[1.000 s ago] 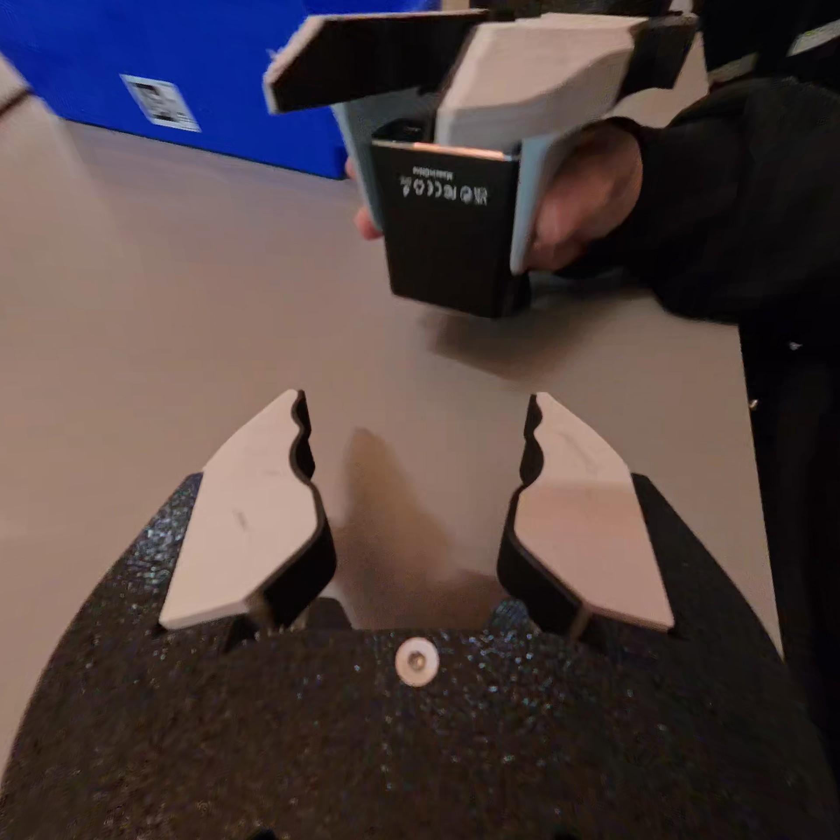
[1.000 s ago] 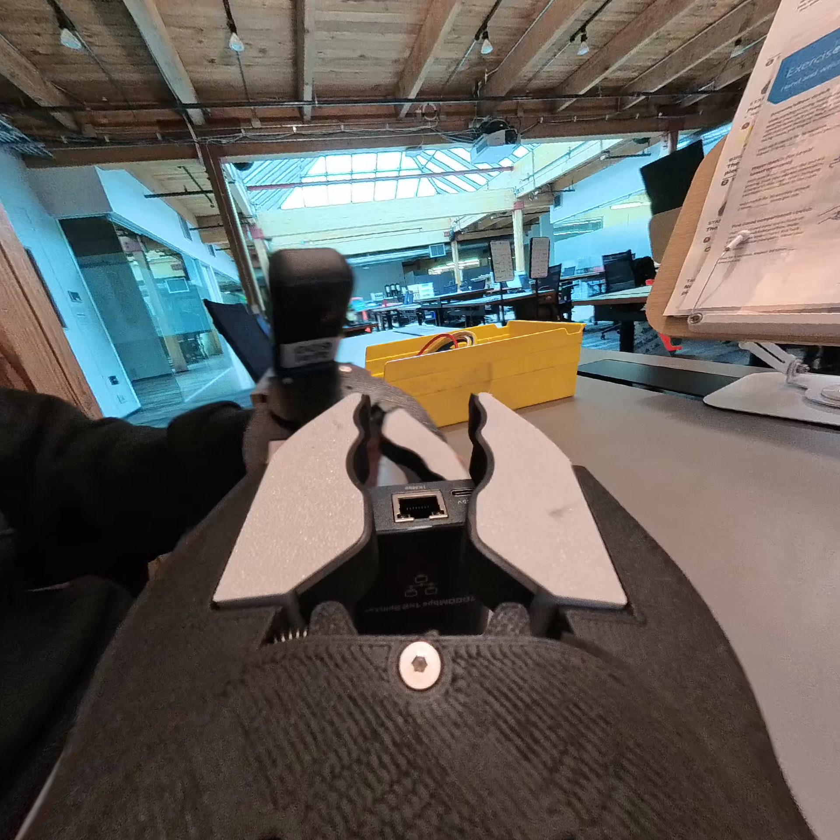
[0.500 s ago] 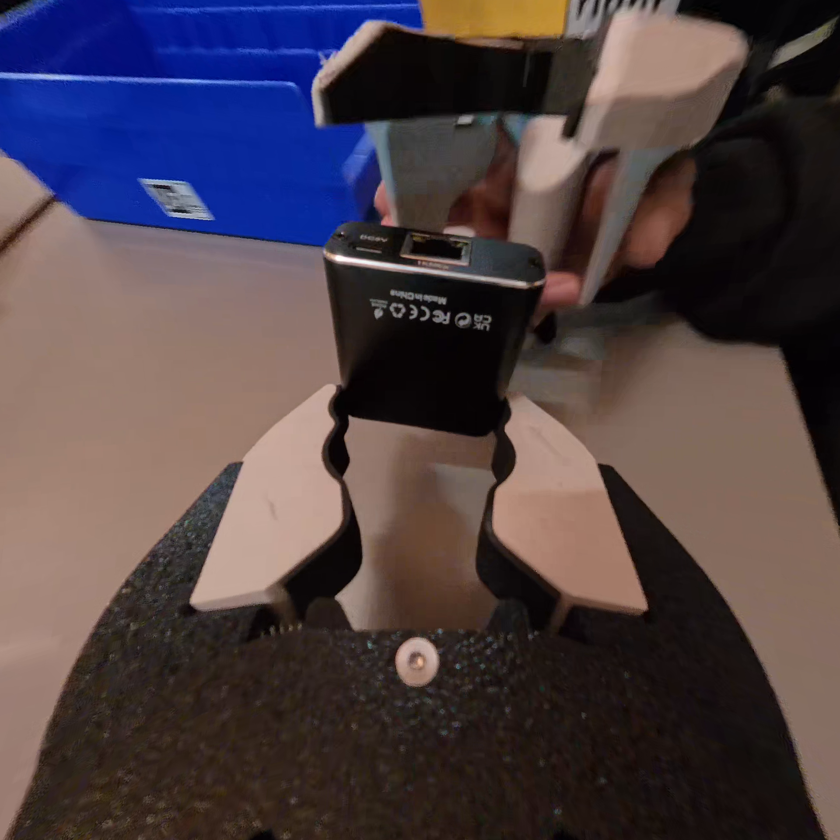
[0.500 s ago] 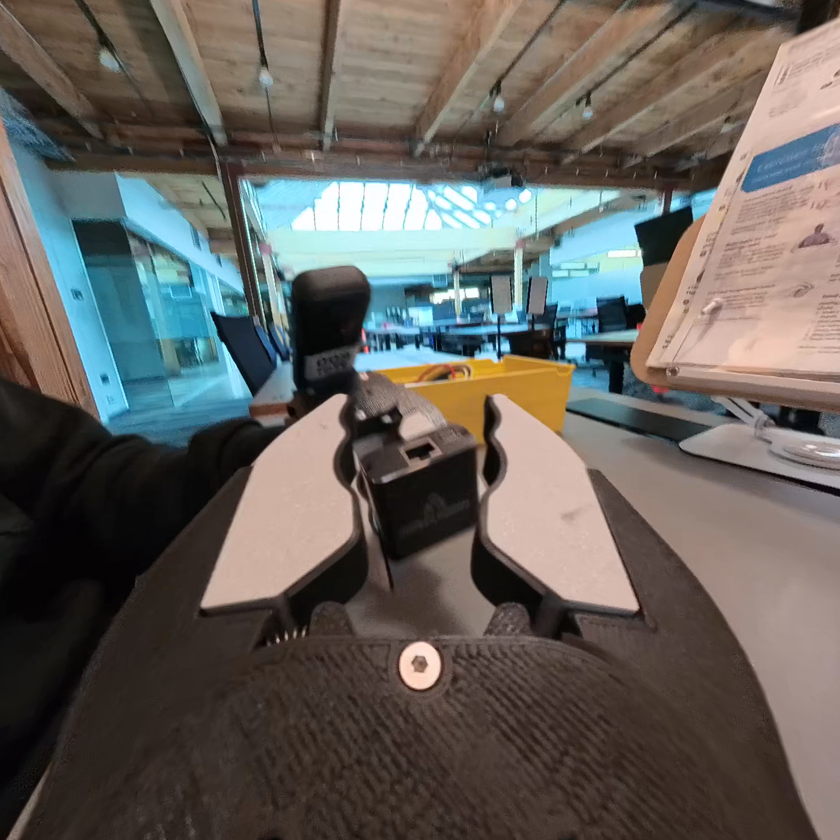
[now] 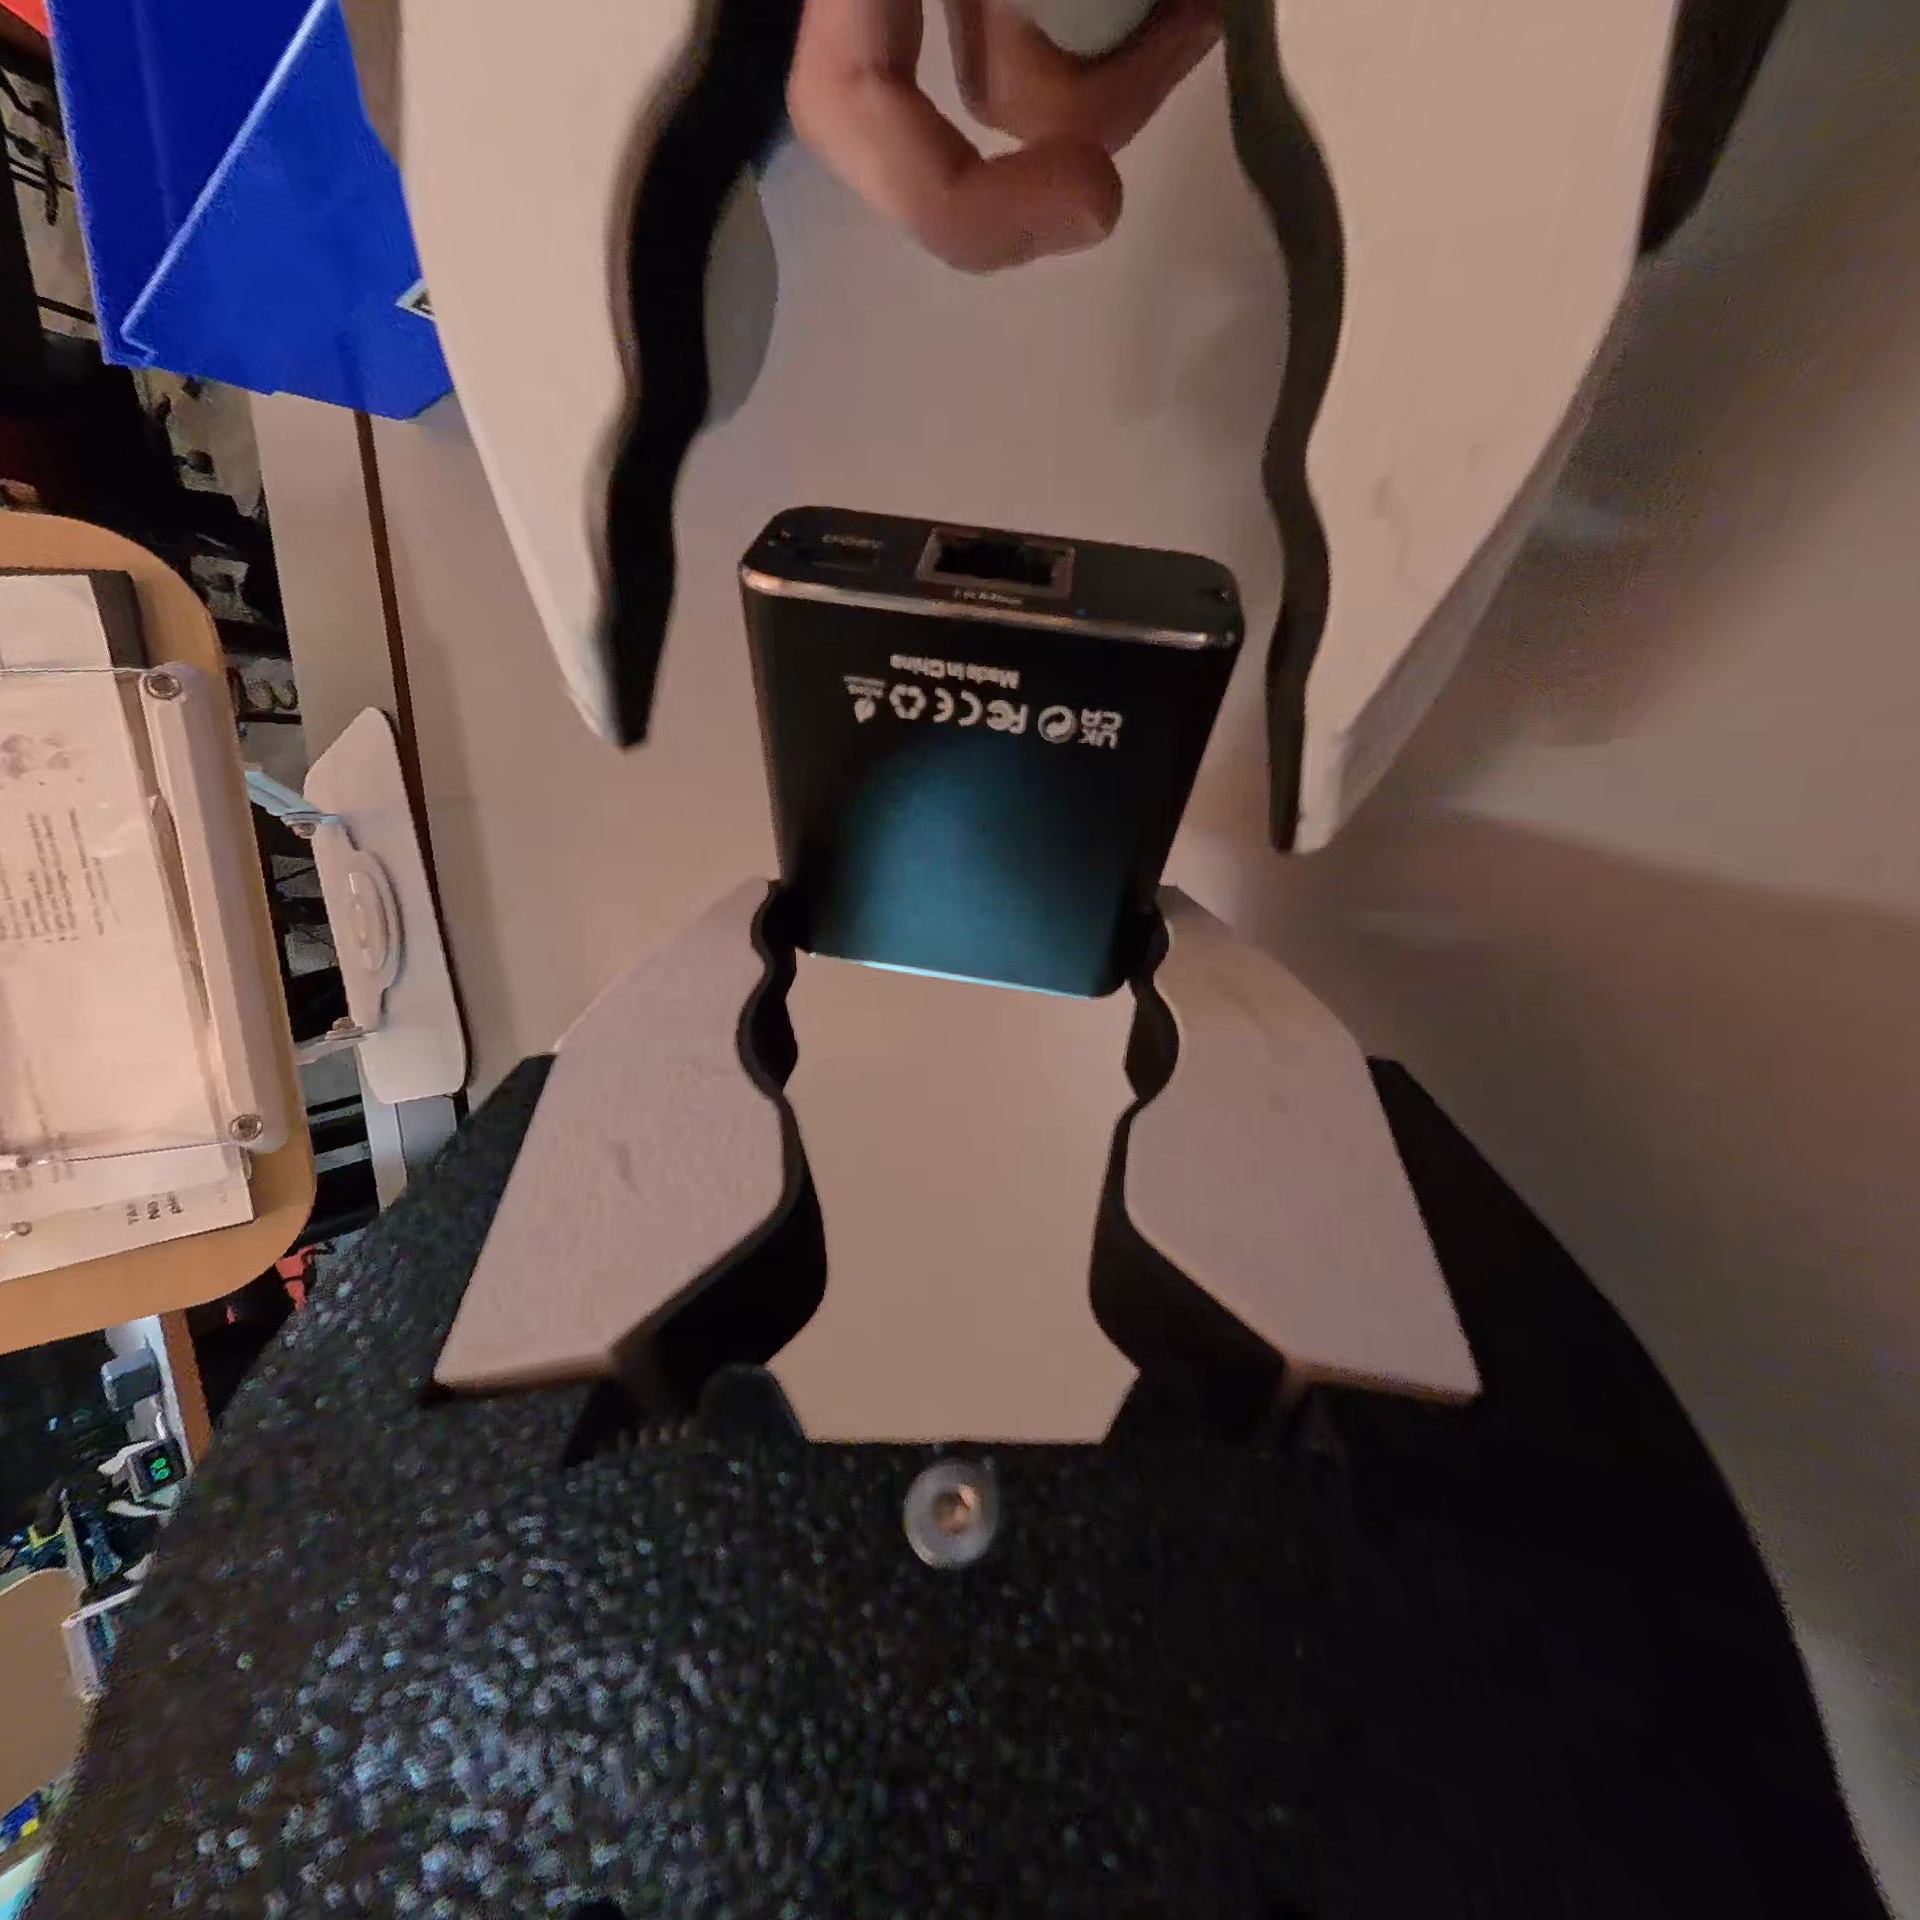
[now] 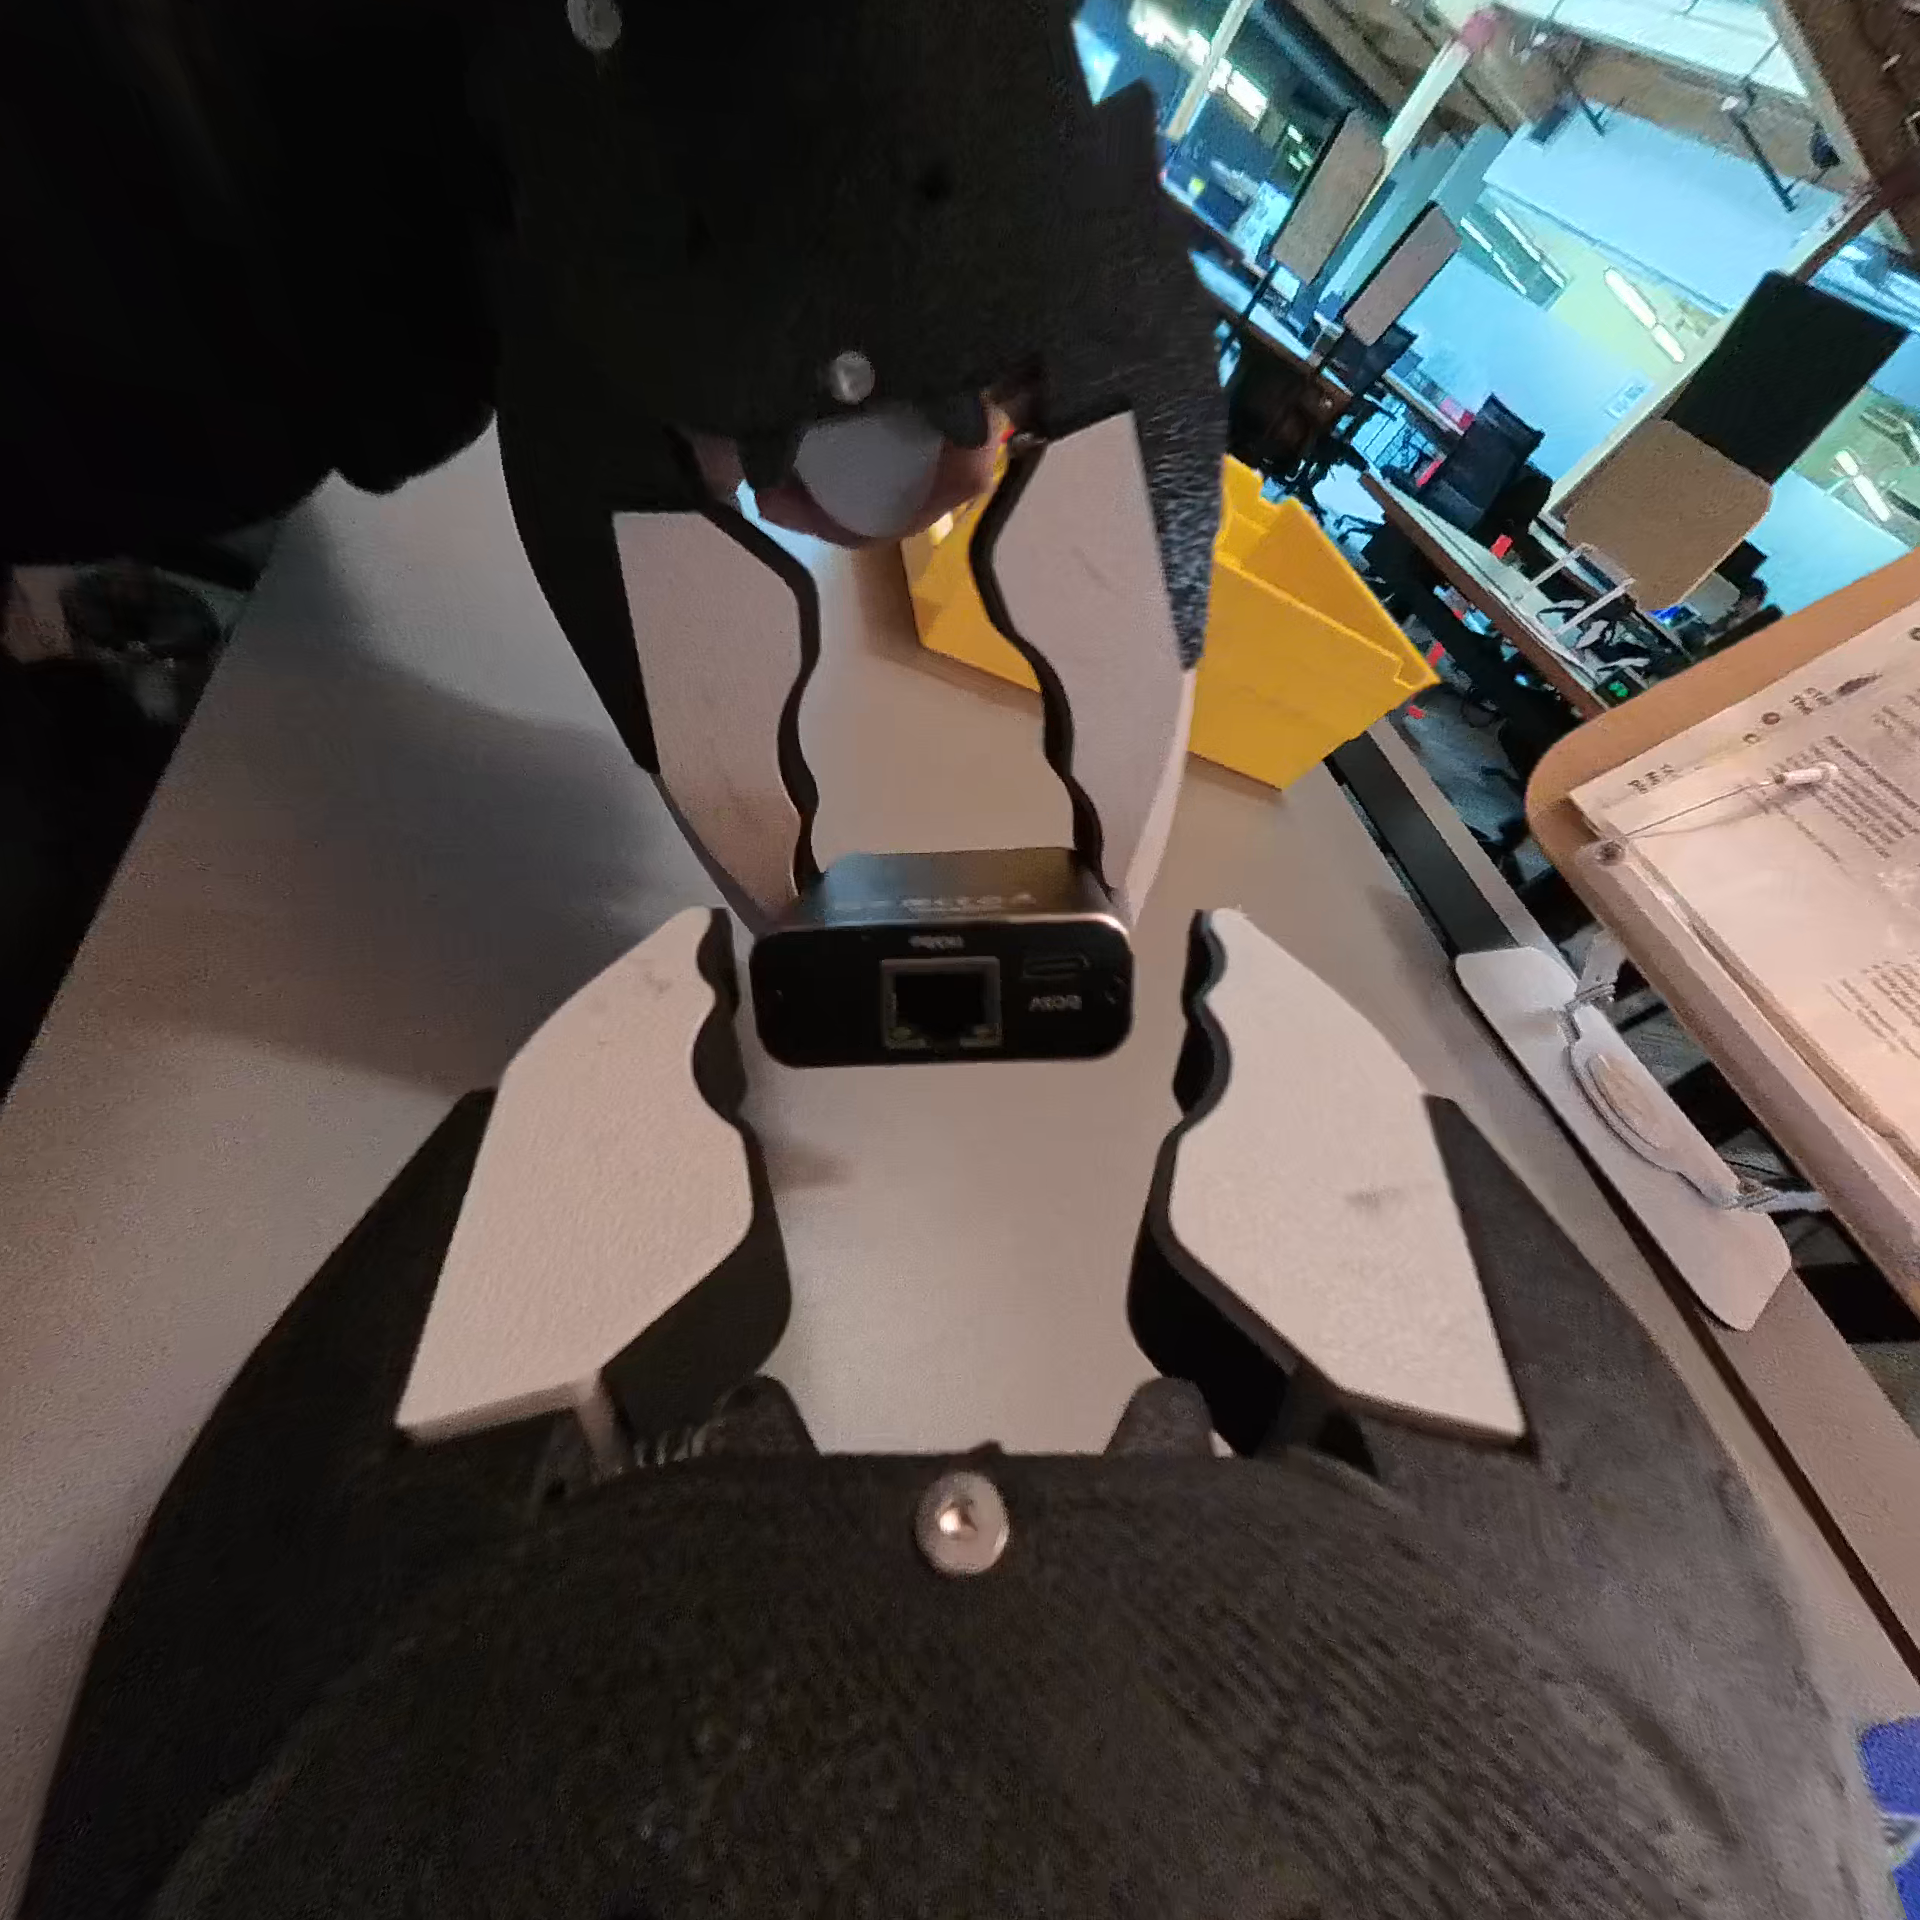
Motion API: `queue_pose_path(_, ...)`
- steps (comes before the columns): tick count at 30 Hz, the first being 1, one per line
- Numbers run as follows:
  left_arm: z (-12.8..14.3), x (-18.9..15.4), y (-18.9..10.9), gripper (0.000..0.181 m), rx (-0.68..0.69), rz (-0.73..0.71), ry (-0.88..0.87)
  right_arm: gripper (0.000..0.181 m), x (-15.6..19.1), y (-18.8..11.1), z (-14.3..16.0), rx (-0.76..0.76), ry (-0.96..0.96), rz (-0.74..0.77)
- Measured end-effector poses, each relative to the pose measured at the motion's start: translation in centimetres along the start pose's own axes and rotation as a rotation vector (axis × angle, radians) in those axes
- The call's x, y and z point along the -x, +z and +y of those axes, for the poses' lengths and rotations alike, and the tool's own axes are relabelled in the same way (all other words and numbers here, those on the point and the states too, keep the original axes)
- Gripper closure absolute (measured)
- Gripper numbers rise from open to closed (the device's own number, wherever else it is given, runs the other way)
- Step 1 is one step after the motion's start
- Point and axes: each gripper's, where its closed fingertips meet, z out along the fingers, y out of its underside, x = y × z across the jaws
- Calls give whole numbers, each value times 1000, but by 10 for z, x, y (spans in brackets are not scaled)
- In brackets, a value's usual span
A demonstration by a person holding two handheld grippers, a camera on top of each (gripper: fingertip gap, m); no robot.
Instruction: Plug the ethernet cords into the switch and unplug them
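Note:
The switch [image 5: 987, 769] is a small black box with one empty ethernet port on its end face. My left gripper [image 5: 961, 914] is shut on its near end and holds it above the grey table [image 5: 1558, 1039]. The right gripper's fingers [image 5: 499, 364] stand spread on either side of its far end. In the right wrist view my right gripper [image 6: 961, 935] is open, with the switch's port face [image 6: 940, 997] just past its fingertips. The left gripper's fingers [image 6: 717, 707] clamp the switch from behind. No ethernet cord shows in either view.
A blue bin [image 5: 260, 208] is at the far left of the left wrist view. A yellow bin [image 6: 1299, 644] stands farther back on the table [image 6: 312, 935]. A document stand [image 6: 1766, 883] with papers sits at the table's right edge. A person's hand [image 5: 987, 156] holds the right gripper.
The switch has passed from my right gripper to my left. The right gripper opened and let go, and the left closed on the switch's end. Both grippers tilted down toward the table.

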Motion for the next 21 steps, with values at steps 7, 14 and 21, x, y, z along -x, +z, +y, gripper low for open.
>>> queue_pose_path(7,2,3,8,120,9,-35,21,112,-4,3,11,25,-15,26)
queue_pose_path(14,-40,37,-38,104,-662,155,-623,112,-42,-42,-20,-311,180,133)
queue_pose_path(21,-63,22,-36,114,-1039,1052,-1255,113,-36,-51,-52,-452,159,108)
